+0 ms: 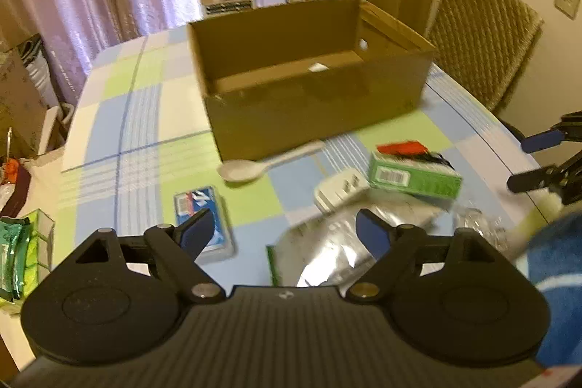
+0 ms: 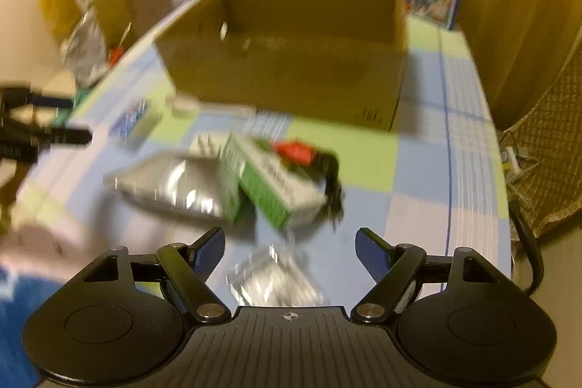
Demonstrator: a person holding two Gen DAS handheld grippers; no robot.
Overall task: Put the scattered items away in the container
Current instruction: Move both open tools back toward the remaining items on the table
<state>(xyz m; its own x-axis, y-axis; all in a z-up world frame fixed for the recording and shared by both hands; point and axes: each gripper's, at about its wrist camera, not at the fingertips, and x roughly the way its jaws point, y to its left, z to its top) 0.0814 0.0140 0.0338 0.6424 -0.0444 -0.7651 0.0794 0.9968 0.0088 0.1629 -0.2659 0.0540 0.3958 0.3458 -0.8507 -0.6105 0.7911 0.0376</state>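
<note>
While jaws gape, cardboard box (image 1: 313, 111) empty.

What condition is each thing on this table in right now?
Cardboard box: open-topped, nearly empty.
White spoon: lying flat, against the box's front.
Green carton: lying on its side.
Silver pouch: lying flat.
Blue packet: lying flat.
Left gripper: jaws open, nothing between.
Right gripper: jaws open, nothing gripped.

Both wrist cameras look steeply down over their own jaws at the tabletop (image 1: 109, 119) from close by, sharing the cardboard box (image 1: 313, 111) at upper centre.
</note>
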